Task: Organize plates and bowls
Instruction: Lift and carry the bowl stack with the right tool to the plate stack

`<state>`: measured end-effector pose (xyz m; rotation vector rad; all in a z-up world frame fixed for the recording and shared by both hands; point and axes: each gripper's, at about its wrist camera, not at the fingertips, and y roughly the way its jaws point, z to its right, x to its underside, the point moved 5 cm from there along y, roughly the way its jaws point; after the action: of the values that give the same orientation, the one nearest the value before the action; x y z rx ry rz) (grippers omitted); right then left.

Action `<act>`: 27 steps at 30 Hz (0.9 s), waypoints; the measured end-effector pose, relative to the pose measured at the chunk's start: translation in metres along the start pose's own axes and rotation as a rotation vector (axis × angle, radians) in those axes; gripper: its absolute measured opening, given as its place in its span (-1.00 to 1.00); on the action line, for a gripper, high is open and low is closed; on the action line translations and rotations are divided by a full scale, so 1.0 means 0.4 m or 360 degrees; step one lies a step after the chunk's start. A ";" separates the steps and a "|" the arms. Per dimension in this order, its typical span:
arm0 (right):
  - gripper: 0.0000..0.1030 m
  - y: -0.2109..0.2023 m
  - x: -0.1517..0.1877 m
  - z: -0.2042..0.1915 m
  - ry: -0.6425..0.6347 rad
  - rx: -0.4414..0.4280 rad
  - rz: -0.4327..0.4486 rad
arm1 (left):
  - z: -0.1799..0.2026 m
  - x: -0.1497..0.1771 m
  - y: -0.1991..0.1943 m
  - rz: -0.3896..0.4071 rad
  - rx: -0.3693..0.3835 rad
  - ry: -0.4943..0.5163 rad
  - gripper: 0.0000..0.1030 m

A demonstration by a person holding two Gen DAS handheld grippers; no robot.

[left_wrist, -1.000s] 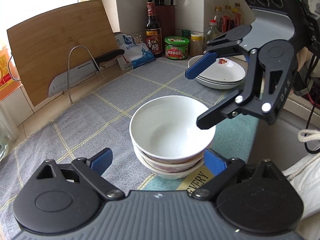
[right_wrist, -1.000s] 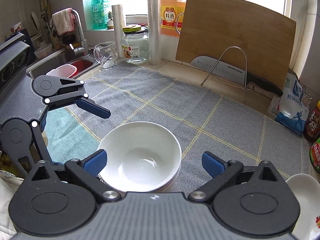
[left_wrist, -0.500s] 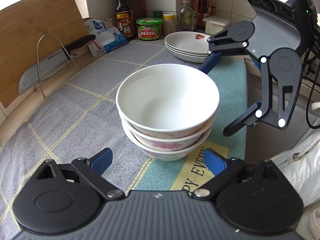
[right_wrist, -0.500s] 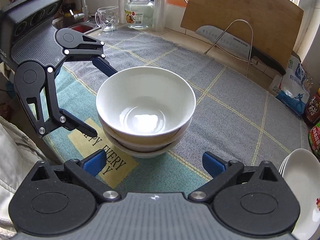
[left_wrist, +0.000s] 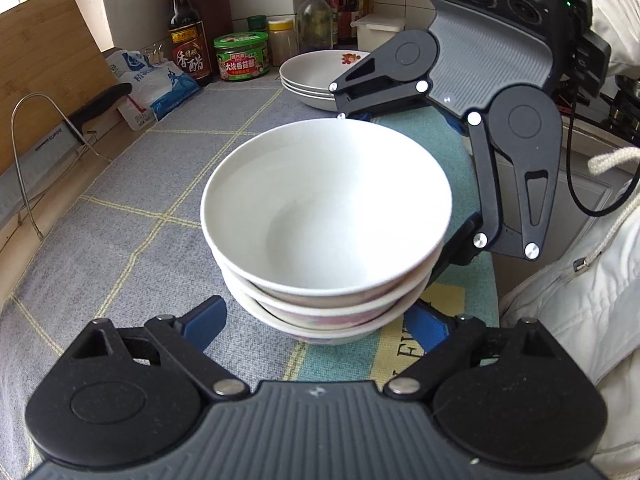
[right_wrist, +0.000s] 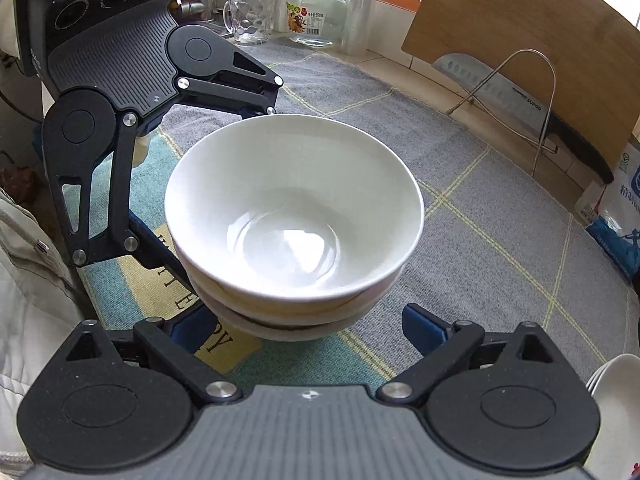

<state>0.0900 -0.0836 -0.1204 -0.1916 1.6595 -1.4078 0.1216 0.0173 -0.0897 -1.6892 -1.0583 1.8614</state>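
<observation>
Since a second ago both grippers have dropped lower around the stack of bowls [left_wrist: 326, 236]. The left gripper [left_wrist: 316, 328] and right gripper [right_wrist: 308, 330] have jaws closing, pads flanking the lowest bowl without clear contact. The stack sits on the desk's cloth [left_wrist: 132, 216]; plates [left_wrist: 310, 76] lie well behind.
</observation>
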 end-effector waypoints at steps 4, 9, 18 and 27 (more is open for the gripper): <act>0.86 0.003 -0.003 0.003 -0.0015 -0.0067 -0.0018 | -0.007 -0.001 0.003 -0.0012 0.0062 0.0020 0.80; 0.71 0.005 -0.006 0.004 -0.0005 -0.0151 -0.0042 | -0.012 -0.009 0.007 -0.0023 0.0133 0.0048 0.71; 0.63 0.002 -0.006 0.001 0.0003 -0.0175 -0.0053 | -0.019 -0.015 0.013 -0.0036 0.0185 0.0076 0.66; 0.62 -0.002 -0.004 0.001 0.0008 -0.0154 -0.0060 | -0.013 -0.020 0.014 -0.0045 0.0156 0.0085 0.65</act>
<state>0.0908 -0.0834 -0.1189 -0.2760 1.7377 -1.3580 0.1290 0.0092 -0.0886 -1.6504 -0.9494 1.8096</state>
